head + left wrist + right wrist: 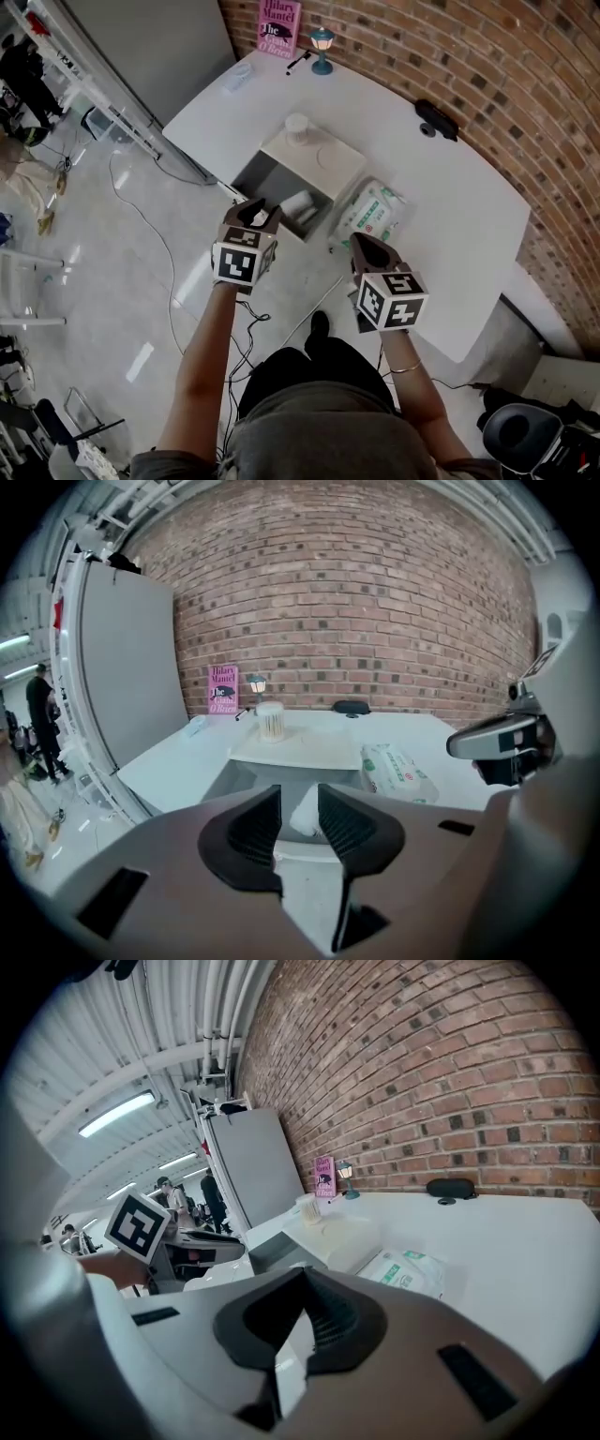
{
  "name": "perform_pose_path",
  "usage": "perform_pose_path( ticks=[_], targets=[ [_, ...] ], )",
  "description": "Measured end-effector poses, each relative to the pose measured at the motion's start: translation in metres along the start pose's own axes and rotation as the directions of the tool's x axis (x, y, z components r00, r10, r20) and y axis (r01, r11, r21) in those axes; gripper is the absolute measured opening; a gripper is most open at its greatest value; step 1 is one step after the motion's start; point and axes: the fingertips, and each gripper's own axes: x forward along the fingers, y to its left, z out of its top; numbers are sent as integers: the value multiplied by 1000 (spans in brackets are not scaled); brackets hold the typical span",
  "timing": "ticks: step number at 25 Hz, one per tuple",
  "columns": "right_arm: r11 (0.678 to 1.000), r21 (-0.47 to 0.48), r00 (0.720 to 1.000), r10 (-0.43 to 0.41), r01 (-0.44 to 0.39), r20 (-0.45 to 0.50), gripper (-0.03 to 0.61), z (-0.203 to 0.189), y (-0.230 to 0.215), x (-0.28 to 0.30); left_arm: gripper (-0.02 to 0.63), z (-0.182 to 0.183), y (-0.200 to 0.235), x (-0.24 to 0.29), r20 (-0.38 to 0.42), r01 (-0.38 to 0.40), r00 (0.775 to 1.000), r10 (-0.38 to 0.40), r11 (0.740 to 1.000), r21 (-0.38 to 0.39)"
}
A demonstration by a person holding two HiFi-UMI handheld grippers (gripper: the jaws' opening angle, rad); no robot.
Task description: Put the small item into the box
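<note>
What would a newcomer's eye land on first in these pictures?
The white rectangular box on the white table, its lid slid half aside and a small white item lying inside. Next, the two hand-held grippers with black-and-white marker cubes: the left gripper, jaws apart, at the box's near edge, the right gripper, jaws together, near a green-and-white wipes packet. A red brick wall backs it all.

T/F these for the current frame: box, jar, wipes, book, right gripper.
1. The small jar stands on the box lid. True.
2. The wipes pack lies inside the box. False: it lies on the table, beside the box.
3. The right gripper's fingers are together, nothing between them. True.
4. The pink book lies flat mid-table. False: it stands against the brick wall.
5. A white item lies in the open box. True.
</note>
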Motion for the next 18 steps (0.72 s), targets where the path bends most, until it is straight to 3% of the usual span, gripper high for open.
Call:
perform_pose_path(
  ticks=[8, 18],
  targets=[
    [998, -45, 999, 37, -37, 5, 6, 10, 18, 7, 83, -15, 22, -37, 73, -80, 993, 91, 988, -133],
    [994, -83, 998, 69, -69, 1, 6, 16, 37, 12, 41, -32, 48, -80, 130, -166, 970, 205, 951, -260]
  ],
)
